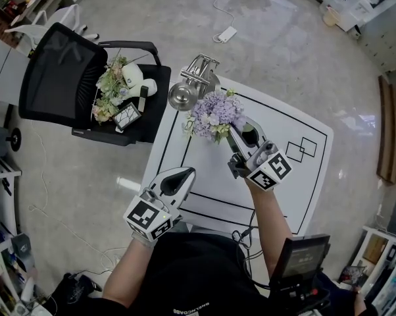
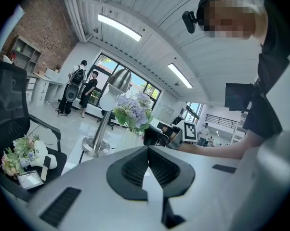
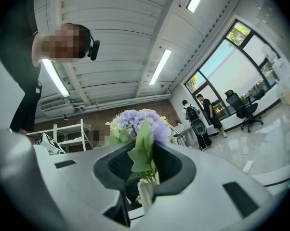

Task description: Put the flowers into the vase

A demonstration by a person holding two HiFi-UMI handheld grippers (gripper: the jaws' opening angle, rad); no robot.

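A bunch of purple and white flowers [image 1: 214, 116] stands upright near the far edge of the white table [image 1: 297, 176]. In the right gripper view its green stems [image 3: 146, 174] go down into the neck of a white vase [image 3: 146, 192]. My right gripper [image 1: 237, 131] is level at the base of the bunch. Its jaws stand a little apart, open around the leaves and stems [image 3: 144, 160]. My left gripper [image 1: 187, 174] rests low at the table's near left, shut and empty [image 2: 147, 150], and looks toward the flowers [image 2: 133, 110].
A chrome stand with a round base [image 1: 183, 91] sits on the table's far left corner, just left of the flowers. Beside the table is a black office chair [image 1: 60, 78] that holds a second small bouquet [image 1: 111, 87] and other small items. A monitor [image 1: 302, 259] is near my right elbow.
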